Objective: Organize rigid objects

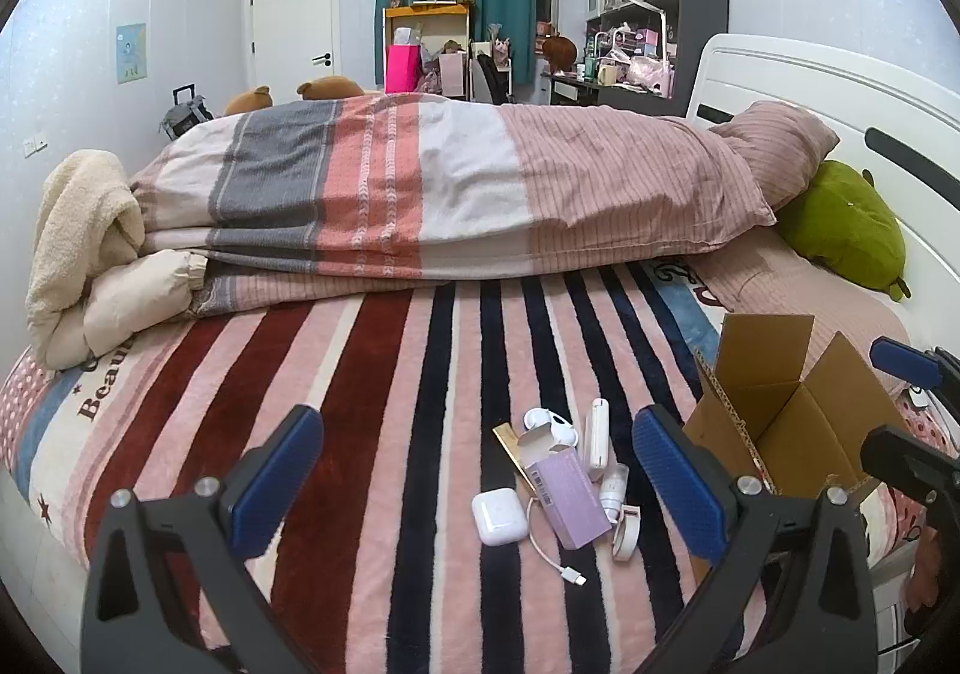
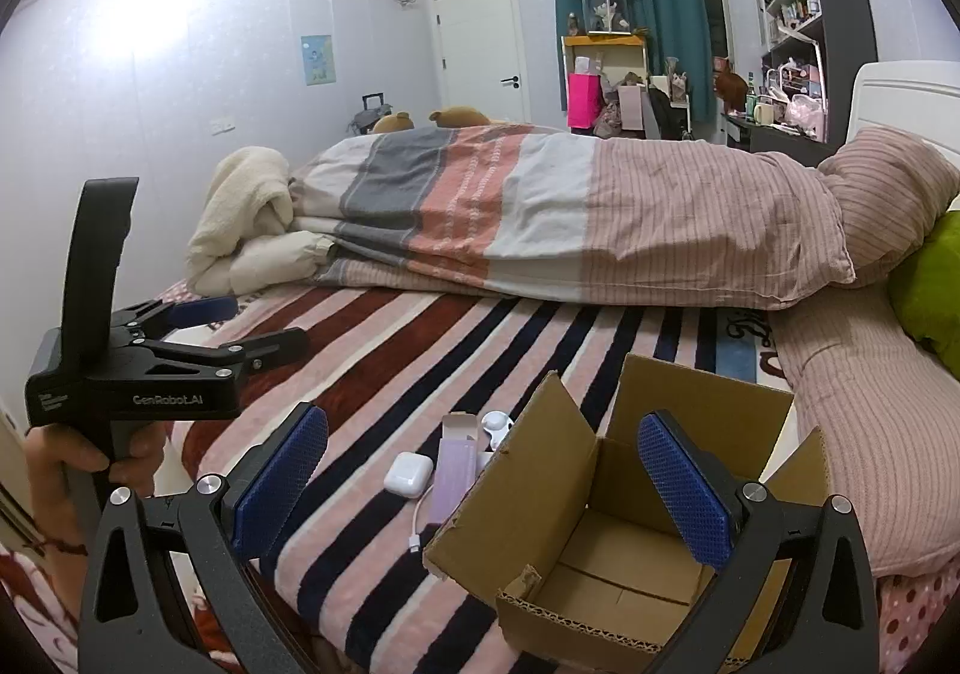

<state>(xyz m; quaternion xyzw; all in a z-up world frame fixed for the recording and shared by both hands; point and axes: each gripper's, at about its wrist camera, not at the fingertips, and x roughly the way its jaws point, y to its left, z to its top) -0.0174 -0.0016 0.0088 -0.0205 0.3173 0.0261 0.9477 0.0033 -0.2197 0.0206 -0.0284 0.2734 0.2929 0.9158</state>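
Note:
Small items lie in a cluster on the striped blanket: a white earbud case (image 1: 499, 515) (image 2: 409, 474), a purple box (image 1: 569, 496) (image 2: 455, 473), a white power bank (image 1: 597, 439), a small white bottle (image 1: 613, 489), a tape roll (image 1: 626, 531), a white cable (image 1: 555, 557) and a white earpiece holder (image 1: 549, 425) (image 2: 498, 427). An open, empty cardboard box (image 1: 786, 416) (image 2: 606, 530) stands right of them. My left gripper (image 1: 480, 470) is open above the cluster. My right gripper (image 2: 483, 473) is open over the box's left flap.
A folded striped duvet (image 1: 456, 194) lies across the bed behind the items. A green plush (image 1: 846, 224) rests by the white headboard (image 1: 840, 92) at right. A cream fleece (image 1: 78, 236) lies at left. The left gripper's body (image 2: 138, 368) shows at left in the right wrist view.

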